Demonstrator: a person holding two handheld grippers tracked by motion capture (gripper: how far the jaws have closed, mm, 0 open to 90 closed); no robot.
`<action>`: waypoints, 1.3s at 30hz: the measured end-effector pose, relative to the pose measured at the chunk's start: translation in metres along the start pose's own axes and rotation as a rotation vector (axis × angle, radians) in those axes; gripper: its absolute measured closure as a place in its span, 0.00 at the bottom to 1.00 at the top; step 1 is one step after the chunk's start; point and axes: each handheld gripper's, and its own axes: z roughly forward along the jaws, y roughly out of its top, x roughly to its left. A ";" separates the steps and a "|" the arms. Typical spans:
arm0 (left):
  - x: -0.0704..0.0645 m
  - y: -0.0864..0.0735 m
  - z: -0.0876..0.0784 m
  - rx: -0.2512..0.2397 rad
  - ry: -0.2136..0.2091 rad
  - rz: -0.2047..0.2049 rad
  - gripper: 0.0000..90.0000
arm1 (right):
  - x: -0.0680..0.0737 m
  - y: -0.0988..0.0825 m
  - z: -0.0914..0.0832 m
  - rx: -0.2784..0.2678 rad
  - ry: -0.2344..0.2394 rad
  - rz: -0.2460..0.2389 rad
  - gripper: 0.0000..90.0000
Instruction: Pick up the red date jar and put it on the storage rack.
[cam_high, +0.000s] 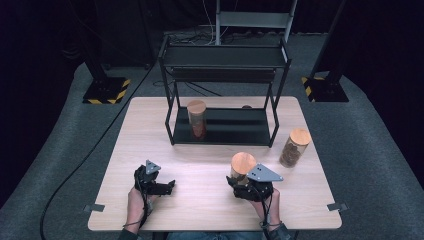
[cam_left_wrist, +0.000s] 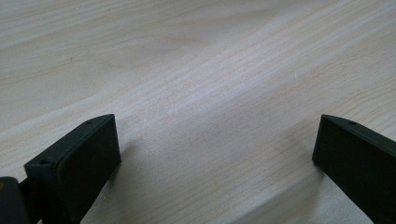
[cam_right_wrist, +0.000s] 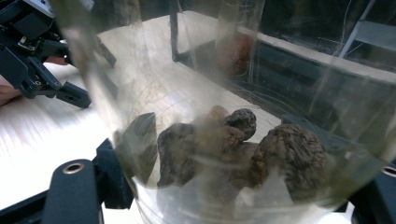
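A clear glass jar with a round wooden lid (cam_high: 243, 162) stands at the front right of the wooden table (cam_high: 200, 160). My right gripper (cam_high: 240, 181) is shut on the jar's lower body. In the right gripper view the jar (cam_right_wrist: 224, 88) stands close between the black jaws of the right gripper (cam_right_wrist: 233, 191), with wrinkled brown nuts (cam_right_wrist: 243, 144) at its bottom. My left gripper (cam_high: 169, 186) lies low at the front left, open, with its jaws pointing right. In the left gripper view the left gripper (cam_left_wrist: 217, 140) has bare wood between its wide-apart jaws.
A black two-level rack (cam_high: 235, 125) stands at the back of the table, with a second lidded jar (cam_high: 196, 119) on its lower shelf at the left. A third lidded jar (cam_high: 294, 147) stands on the table to the right of the rack.
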 end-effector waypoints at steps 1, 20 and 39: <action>0.000 0.000 0.000 0.000 0.000 0.000 0.00 | 0.000 0.000 0.001 0.001 0.002 0.003 0.28; 0.000 0.000 0.000 0.000 0.000 0.000 0.00 | -0.006 0.010 0.010 0.004 0.003 -0.008 0.28; 0.000 0.000 0.000 0.000 0.000 0.000 0.00 | -0.014 0.018 0.017 -0.003 0.002 -0.009 0.28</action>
